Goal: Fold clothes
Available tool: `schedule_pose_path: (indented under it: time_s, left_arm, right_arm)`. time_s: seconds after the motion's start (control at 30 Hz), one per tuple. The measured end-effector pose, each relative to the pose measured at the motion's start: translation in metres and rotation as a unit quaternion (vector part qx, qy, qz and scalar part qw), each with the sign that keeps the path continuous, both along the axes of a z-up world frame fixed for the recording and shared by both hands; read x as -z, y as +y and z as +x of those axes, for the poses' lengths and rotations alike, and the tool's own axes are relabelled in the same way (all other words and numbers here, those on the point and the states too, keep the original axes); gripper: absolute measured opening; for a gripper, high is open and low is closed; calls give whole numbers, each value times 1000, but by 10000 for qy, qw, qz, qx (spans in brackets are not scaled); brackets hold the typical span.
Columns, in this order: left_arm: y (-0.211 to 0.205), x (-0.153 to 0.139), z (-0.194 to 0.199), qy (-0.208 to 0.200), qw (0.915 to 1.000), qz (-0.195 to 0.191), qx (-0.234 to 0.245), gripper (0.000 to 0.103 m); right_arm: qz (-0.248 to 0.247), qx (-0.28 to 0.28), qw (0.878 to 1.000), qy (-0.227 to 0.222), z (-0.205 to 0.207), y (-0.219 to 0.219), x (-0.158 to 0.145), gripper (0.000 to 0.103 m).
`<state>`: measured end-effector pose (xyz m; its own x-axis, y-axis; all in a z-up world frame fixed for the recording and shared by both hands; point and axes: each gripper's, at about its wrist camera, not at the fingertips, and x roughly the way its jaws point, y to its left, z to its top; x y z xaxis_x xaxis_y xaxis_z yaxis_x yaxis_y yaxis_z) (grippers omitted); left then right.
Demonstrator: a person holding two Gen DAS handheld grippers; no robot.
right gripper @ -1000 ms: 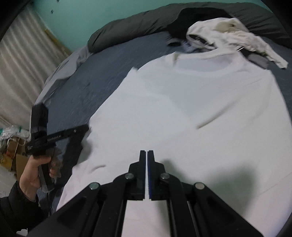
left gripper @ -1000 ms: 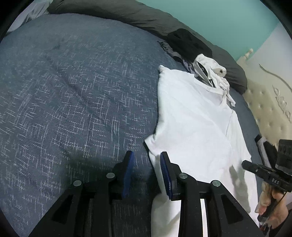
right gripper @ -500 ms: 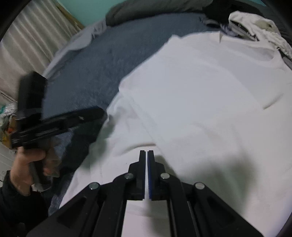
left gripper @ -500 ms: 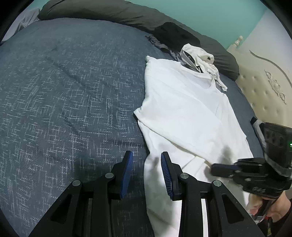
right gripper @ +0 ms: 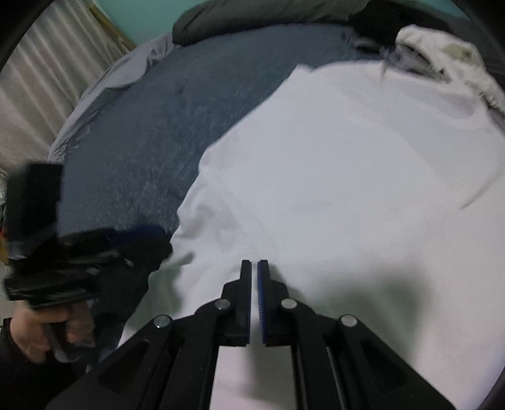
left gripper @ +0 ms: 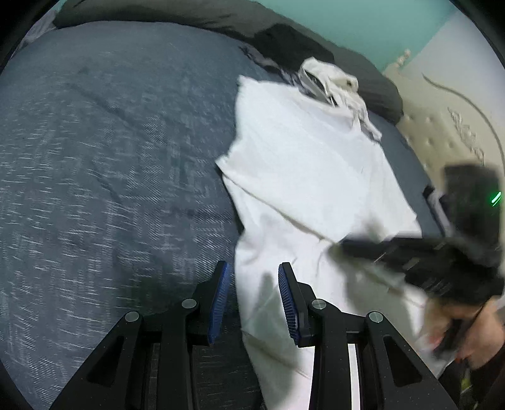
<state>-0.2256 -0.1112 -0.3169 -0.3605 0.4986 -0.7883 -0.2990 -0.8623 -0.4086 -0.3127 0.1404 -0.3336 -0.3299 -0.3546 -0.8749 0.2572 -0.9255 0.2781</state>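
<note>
A white T-shirt (left gripper: 303,164) lies flat on the blue-grey bed cover (left gripper: 110,164), its left sleeve folded in over the body. My left gripper (left gripper: 254,274) is open, straddling the shirt's left edge low over the bed. My right gripper (right gripper: 254,265) is shut, a thin slit between its pads, just above the shirt's lower part (right gripper: 347,176); no cloth shows between them. The right gripper appears blurred in the left wrist view (left gripper: 419,252), and the left gripper appears blurred in the right wrist view (right gripper: 79,252).
A crumpled white garment (left gripper: 334,82) and dark clothes (left gripper: 290,41) lie past the shirt's collar. A dark pillow (left gripper: 157,15) runs along the far edge. A cream tufted headboard (left gripper: 442,126) stands at the right. Curtains (right gripper: 38,94) hang at the left.
Both grippers moved closer together over the shirt's lower part. The right gripper swung left toward the left one. The views are blurred from motion.
</note>
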Motion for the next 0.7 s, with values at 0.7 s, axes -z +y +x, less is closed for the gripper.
schedule_pose_path:
  time_s: [0.7]
  left_arm:
    - [23, 10, 4, 51, 9976, -409, 553, 5]
  right_arm:
    - [159, 1621, 9854, -502, -96, 131, 0, 11]
